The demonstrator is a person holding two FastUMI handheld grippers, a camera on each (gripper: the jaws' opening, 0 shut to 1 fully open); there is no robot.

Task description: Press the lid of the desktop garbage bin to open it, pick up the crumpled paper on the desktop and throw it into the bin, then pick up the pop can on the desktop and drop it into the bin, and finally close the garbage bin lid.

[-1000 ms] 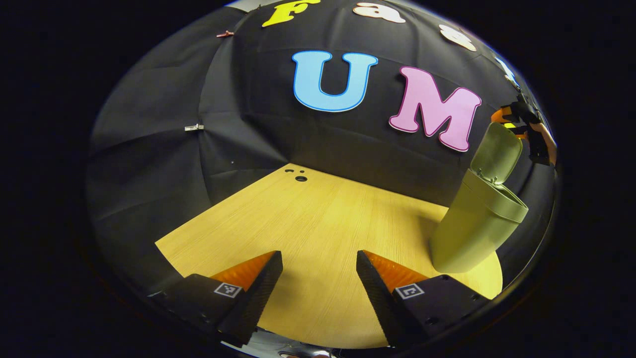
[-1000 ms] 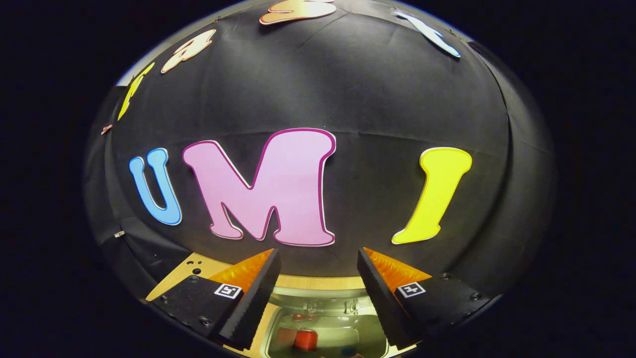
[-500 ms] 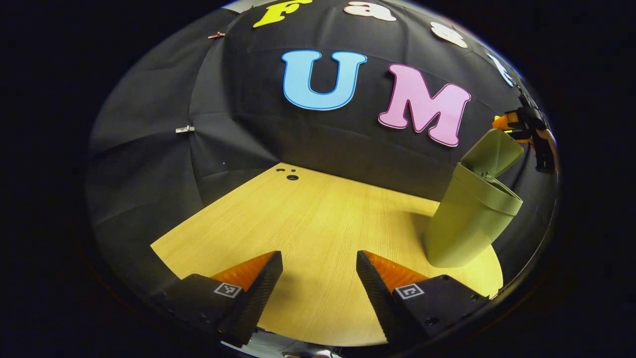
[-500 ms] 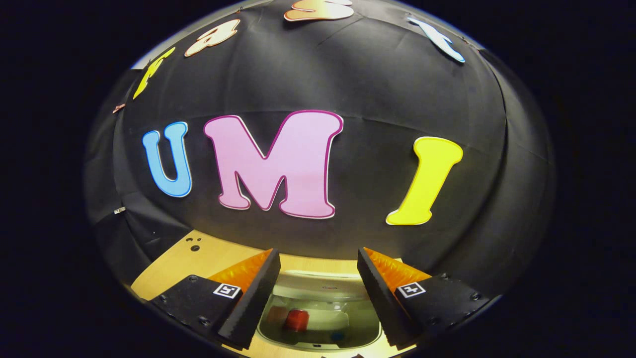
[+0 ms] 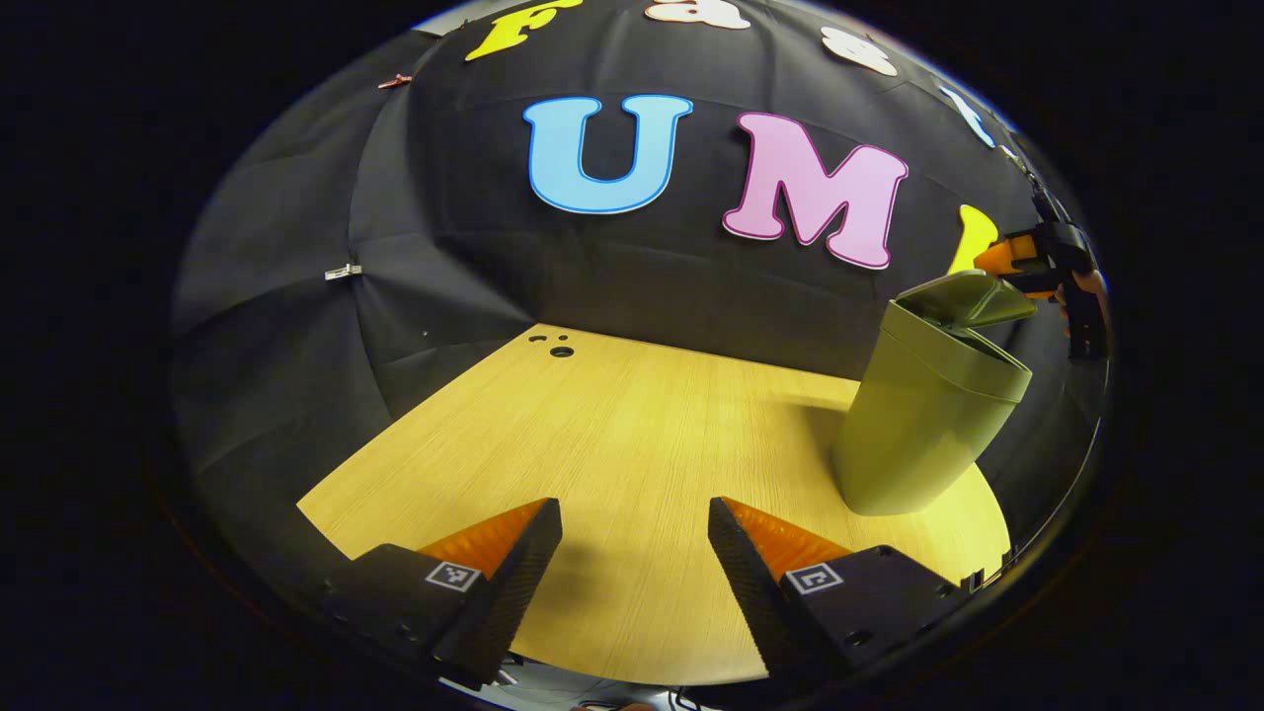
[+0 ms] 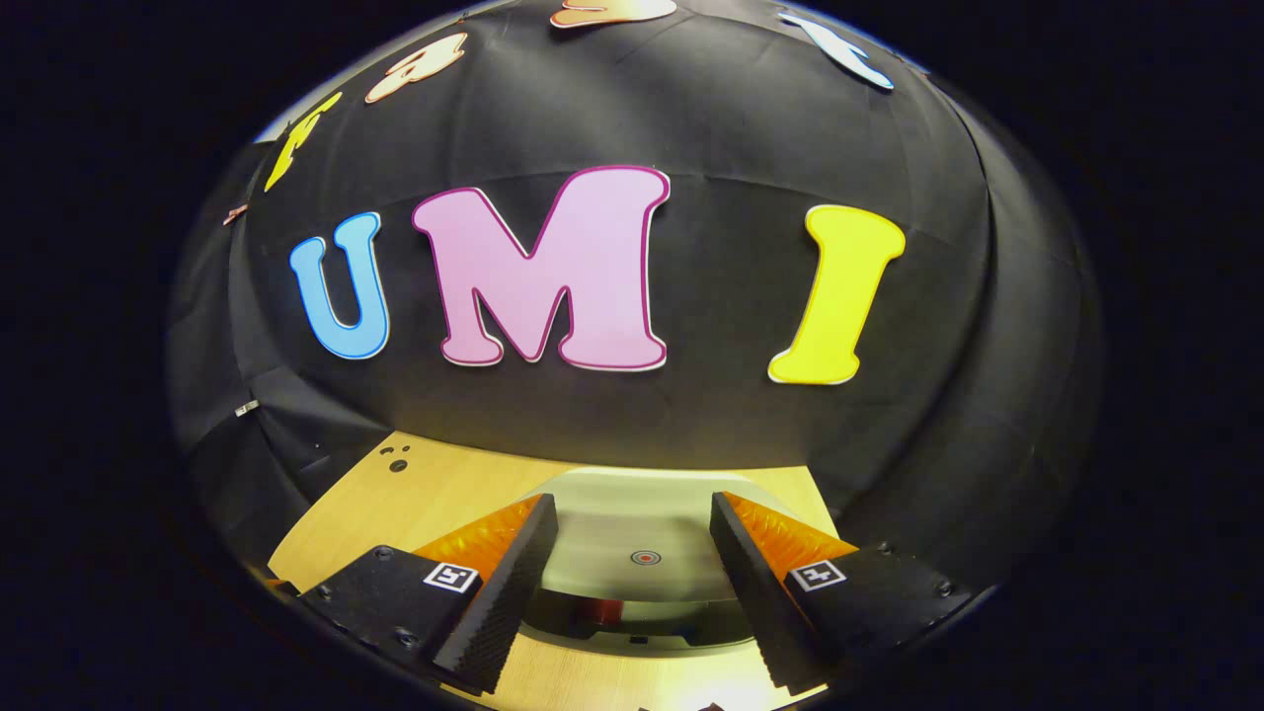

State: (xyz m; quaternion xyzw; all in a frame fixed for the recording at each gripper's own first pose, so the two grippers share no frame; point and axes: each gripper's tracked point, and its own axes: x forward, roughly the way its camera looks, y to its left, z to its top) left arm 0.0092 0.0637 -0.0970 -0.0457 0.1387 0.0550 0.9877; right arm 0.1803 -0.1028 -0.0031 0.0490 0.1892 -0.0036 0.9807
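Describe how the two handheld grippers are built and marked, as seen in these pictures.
The left gripper and the right gripper look alike: two wedge-shaped fingers with ribbed inner faces on blocky mounts. Each mount carries a small square black-and-white coded tag and a few screws. The right gripper also shows far off in the left gripper view, held by a hand. No cables are visible.

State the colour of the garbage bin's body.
Olive green, lid included; the bin shows best in the left gripper view.

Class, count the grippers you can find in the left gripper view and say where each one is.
2: the left gripper at the bottom, above the table; the right gripper far right, by the bin's lid.
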